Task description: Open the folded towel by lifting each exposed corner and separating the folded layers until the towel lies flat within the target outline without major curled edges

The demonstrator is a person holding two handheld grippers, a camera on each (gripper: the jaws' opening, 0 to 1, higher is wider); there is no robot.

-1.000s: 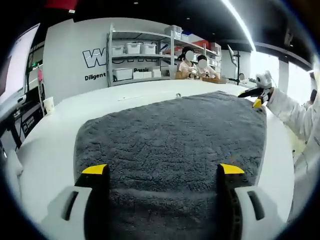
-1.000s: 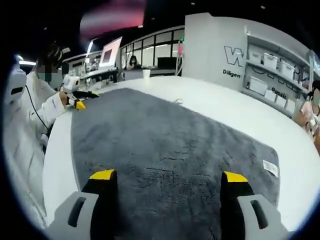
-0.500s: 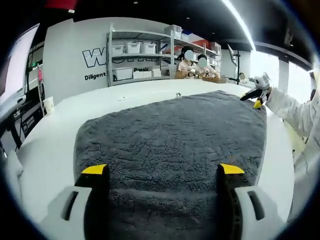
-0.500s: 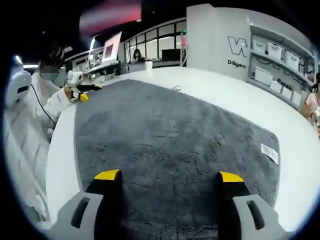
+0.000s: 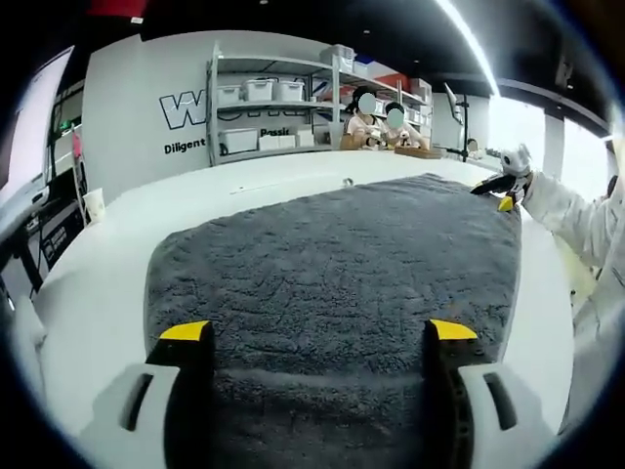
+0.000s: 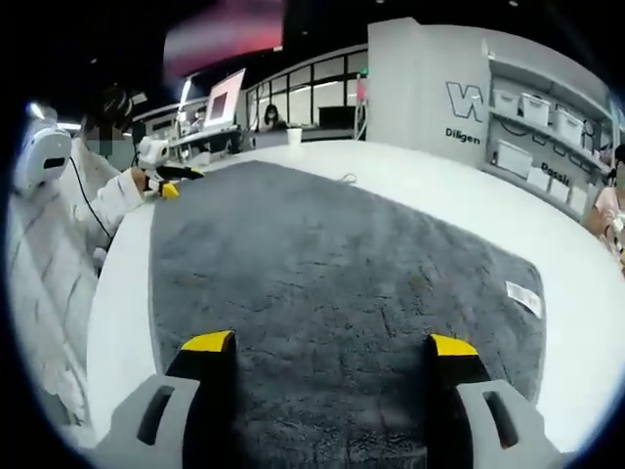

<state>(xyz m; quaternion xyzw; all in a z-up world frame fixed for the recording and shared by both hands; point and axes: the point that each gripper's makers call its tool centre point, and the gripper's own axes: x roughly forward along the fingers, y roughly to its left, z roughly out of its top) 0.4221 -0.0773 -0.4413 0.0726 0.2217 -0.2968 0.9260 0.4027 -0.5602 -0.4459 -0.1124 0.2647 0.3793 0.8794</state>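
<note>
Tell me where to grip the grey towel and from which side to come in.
Grip the grey towel at its near hem, probably, coming in low from the table edge. In the left gripper view a thicker band of pile lies across that edge between the open jaws of the left gripper, so there is a raised lip to pinch. The right gripper hovers open over flat pile.

Towel (image 5: 342,264) spread on table (image 5: 98,264); shelving (image 5: 273,107) behind table; cup (image 5: 95,205) left of towel.
</note>
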